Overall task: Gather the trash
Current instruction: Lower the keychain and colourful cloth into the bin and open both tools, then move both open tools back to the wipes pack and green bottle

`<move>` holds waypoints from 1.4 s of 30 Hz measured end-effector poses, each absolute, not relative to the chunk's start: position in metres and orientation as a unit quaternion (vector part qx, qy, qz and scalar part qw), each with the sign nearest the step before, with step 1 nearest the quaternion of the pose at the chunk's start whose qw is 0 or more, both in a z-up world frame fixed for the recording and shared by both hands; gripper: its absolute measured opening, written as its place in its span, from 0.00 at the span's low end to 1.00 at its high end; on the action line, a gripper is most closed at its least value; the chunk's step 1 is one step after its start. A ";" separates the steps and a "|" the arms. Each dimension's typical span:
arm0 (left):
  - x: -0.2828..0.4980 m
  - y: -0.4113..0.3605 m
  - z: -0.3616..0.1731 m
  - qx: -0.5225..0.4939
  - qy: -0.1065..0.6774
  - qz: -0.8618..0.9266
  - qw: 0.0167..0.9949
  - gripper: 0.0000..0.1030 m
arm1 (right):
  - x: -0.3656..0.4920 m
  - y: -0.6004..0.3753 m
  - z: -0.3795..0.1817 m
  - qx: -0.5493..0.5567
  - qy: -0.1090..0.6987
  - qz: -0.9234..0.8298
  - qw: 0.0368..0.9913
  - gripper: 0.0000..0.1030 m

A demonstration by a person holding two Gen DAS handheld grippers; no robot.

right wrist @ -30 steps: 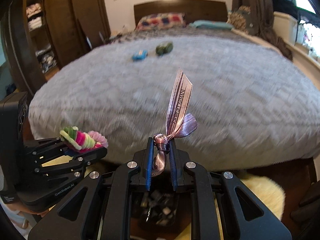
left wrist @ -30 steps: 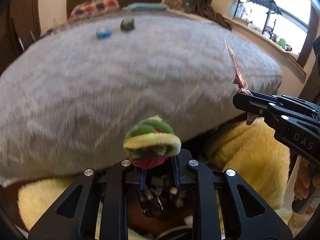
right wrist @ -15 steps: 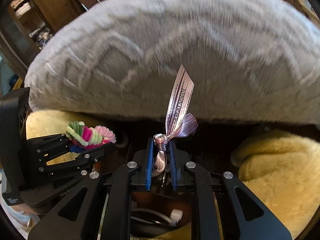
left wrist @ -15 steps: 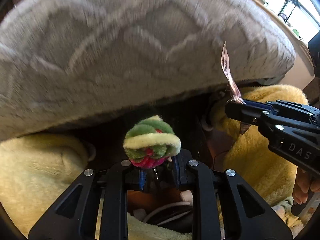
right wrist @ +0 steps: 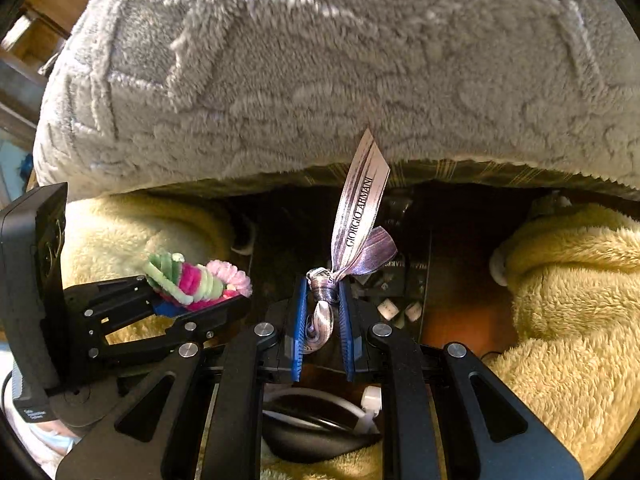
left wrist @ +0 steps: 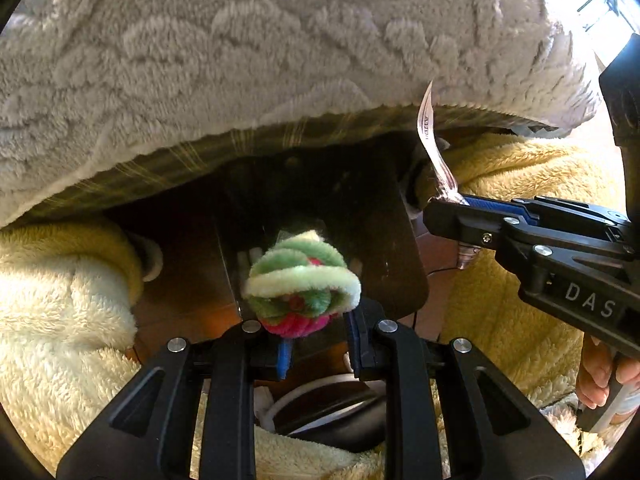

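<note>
Step in hand: delivery. Both pieces of trash are picked up and sit over a dark open bag on the floor at the foot of the bed, between two yellow fleece slippers. The bag appears to hold small scraps already, so I take it for the trash container.

Left gripper: fingers nearly closed, though in its own view they look spread a little beside the thing they carry, a coil of green, white and pink chenille stems. Whether the coil is pinched firmly or only resting on the tips I cannot tell. It hangs above the near left part of the bag mouth. Gripper pitched steeply downward.

Right gripper: fingers clamped narrow on the knot of a lilac printed ribbon; its tail stands up toward the grey fleece blanket overhanging the bed edge. Also pitched steeply down, just right of the left gripper, over the bag's right side.

Next move, as I judge it: open each set of fingers over the bag mouth. The ribbon is light and may cling to a pad; the fuzzy coil may snag likewise.

A person's hand grips the right tool's handle at far right.
</note>
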State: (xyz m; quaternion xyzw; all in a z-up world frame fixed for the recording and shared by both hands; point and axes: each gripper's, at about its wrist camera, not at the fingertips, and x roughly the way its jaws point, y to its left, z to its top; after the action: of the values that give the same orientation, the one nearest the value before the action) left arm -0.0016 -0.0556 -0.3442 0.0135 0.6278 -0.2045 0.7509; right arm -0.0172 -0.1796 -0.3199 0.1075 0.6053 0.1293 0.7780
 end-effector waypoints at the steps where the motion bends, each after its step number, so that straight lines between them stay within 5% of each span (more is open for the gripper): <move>1: -0.001 -0.058 -0.347 0.013 0.628 -0.204 0.751 0.21 | -0.017 -0.181 -0.320 0.108 0.606 0.128 0.778 0.18; 7: 0.001 -0.050 -0.347 0.017 0.630 -0.195 0.752 0.22 | -0.014 -0.185 -0.318 0.103 0.604 0.118 0.781 0.20; 14: 0.001 -0.044 -0.332 0.024 0.617 -0.187 0.764 0.32 | -0.014 -0.186 -0.307 0.110 0.590 0.112 0.792 0.41; 22: -0.001 -0.035 -0.302 0.025 0.590 -0.174 0.788 0.56 | -0.017 -0.195 -0.270 0.077 0.541 0.074 0.834 0.91; 28: 0.004 -0.021 -0.251 0.023 0.541 -0.173 0.823 0.79 | -0.018 -0.199 -0.215 0.041 0.479 0.051 0.875 0.96; 42: 0.085 -0.004 -0.142 0.052 0.427 -0.143 0.892 0.83 | 0.047 -0.208 -0.102 0.013 0.346 0.051 0.937 0.97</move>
State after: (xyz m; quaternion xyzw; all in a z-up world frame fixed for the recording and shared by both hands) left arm 0.0849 -0.0043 -0.1417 0.0518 0.4266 -0.1432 0.8915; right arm 0.0470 -0.2079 -0.1023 0.0133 0.3459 0.0511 0.9368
